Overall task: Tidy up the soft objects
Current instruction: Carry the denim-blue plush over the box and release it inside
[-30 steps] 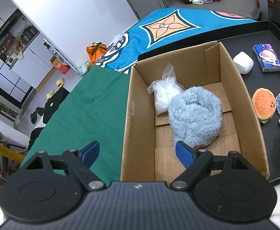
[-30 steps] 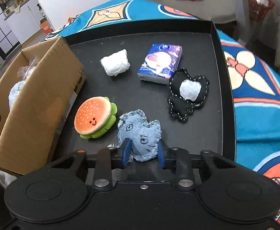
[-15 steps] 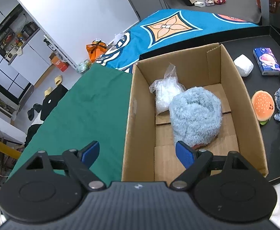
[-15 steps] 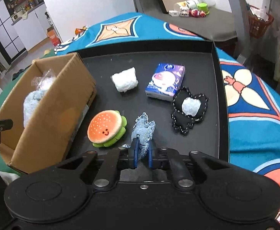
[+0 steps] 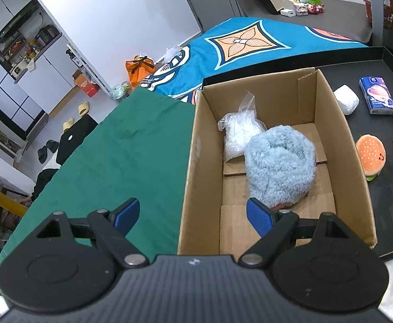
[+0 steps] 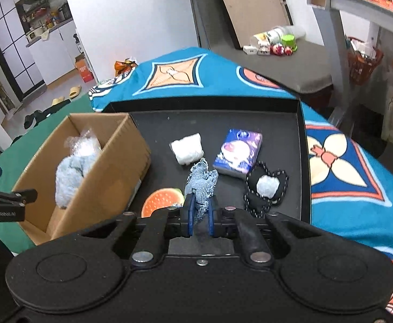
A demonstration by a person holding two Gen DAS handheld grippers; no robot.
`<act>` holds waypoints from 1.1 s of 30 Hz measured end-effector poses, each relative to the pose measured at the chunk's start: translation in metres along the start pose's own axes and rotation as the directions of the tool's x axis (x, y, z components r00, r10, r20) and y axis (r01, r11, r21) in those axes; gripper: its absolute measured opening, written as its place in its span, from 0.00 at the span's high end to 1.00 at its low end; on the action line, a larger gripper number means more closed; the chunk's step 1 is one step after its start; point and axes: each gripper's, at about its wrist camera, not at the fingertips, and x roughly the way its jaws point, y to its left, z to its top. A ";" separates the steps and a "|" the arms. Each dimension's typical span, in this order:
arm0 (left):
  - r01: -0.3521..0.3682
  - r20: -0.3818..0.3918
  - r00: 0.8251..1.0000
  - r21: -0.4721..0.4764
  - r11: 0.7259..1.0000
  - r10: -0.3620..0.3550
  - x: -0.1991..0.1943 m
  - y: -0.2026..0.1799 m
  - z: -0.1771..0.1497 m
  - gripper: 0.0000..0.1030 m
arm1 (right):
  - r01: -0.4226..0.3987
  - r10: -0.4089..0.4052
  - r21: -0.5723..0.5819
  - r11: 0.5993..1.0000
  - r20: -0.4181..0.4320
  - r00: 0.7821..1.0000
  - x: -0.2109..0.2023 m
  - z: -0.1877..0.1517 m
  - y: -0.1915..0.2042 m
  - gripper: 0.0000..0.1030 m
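At the far left, a green cloth [image 5: 132, 145] is seen spread over the surface, and the left hand-held gripper [image 5: 193, 214] is held above its edge with its blue pads wide apart and nothing between them; one pad is over the cloth, the other over the near end of the box [image 5: 358, 188]. The open cardboard box is set beside the cloth, at the left edge of a black tray [image 6: 302, 161]. Inside the box, a clear plastic bag [image 5: 239, 133] of white filling is laid toward the far end, and a fluffy blue plush [image 5: 280, 167] is pressed against it, nearer the middle.

On the tray to the right of the box, a burger plush [image 6: 160, 200] is found just beside the box wall. The right hand-held gripper [image 6: 198, 219] is clamped on a denim toy [image 6: 200, 184], which is lifted clear of the tray and stands up between the pads. Behind it a white wad [image 6: 187, 148] is seen, then a tissue pack [image 6: 238, 153] to its right. A black heart-shaped pillow [image 6: 266, 188] with a white centre is laid nearest the tray's right wall, touching the tissue pack's near corner.
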 end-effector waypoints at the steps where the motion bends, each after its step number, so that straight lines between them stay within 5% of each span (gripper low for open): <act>1: 0.003 0.000 1.000 -0.002 1.000 -0.003 0.000 0.000 0.000 0.17 | -0.001 0.001 0.000 1.000 0.006 1.000 -0.003 0.002 0.001 0.90; 13: 0.046 0.006 0.999 -0.026 0.999 -0.046 0.002 0.007 -0.001 0.20 | -0.025 0.028 -0.036 0.999 0.079 0.997 -0.020 0.031 0.035 0.90; 20: 0.076 0.000 0.997 -0.053 0.996 -0.076 0.007 0.012 -0.002 0.32 | -0.035 0.040 -0.048 0.998 0.096 0.995 -0.020 0.044 0.058 0.90; 33: 0.115 -0.041 0.992 -0.108 0.988 -0.120 0.019 0.023 -0.007 0.81 | -0.029 0.039 -0.147 0.989 0.060 0.997 -0.004 0.055 0.111 0.90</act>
